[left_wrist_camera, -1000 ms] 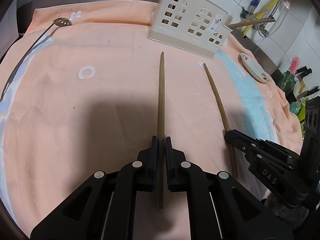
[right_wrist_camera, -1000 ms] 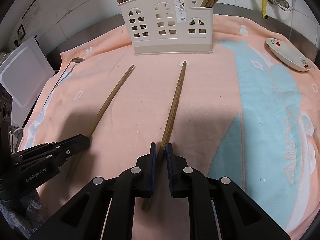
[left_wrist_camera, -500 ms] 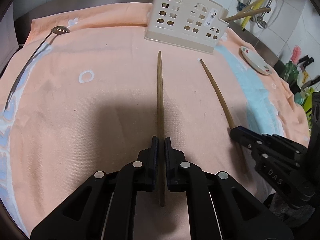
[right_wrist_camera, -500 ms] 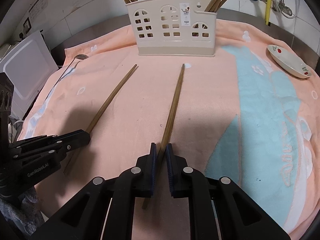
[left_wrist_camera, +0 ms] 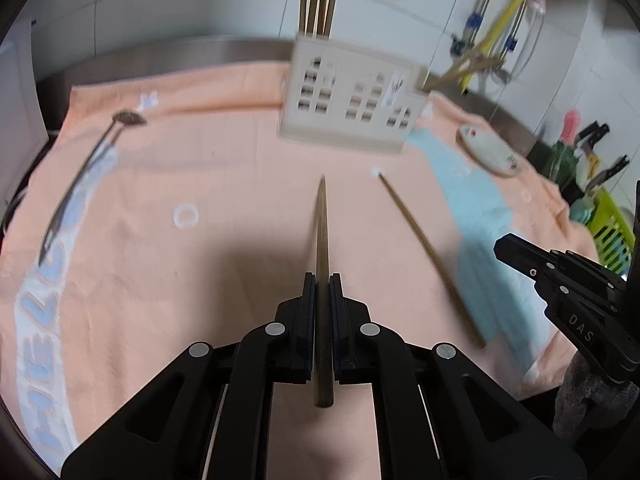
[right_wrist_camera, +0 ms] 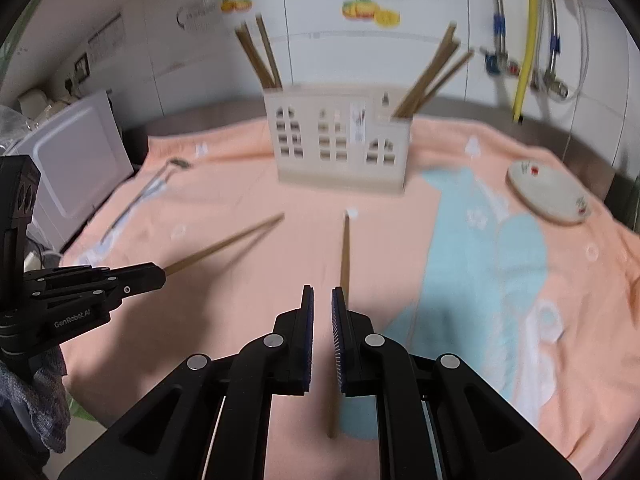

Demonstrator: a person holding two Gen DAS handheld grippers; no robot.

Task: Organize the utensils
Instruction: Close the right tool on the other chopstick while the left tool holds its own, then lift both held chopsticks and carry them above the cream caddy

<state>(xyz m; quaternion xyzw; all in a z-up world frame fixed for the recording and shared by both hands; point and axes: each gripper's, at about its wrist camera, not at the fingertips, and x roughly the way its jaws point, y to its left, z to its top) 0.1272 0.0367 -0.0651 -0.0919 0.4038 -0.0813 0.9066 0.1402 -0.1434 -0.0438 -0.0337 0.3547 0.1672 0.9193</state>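
Chopstick [left_wrist_camera: 322, 240] clamped in left tongs [left_wrist_camera: 322, 276], tip pointing toward holder [left_wrist_camera: 348, 108]. Second chopstick [right_wrist_camera: 344, 256] flat on towel [right_wrist_camera: 400, 240], running under right tongs [right_wrist_camera: 322, 290], not gripped. Right tongs pinched to a narrow gap, nothing between. More chopsticks upright in holder. Spoon [left_wrist_camera: 128, 118] and dish [left_wrist_camera: 488, 150] on towel, well apart.

The right gripper [right_wrist_camera: 322, 300] lost its chopstick [right_wrist_camera: 344, 252]; left gripper [left_wrist_camera: 323, 285] lifted.

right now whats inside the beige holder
Wooden chopsticks stand in the left end of the beige holder, and more lean out of its right end. Their lower ends are hidden by its walls.
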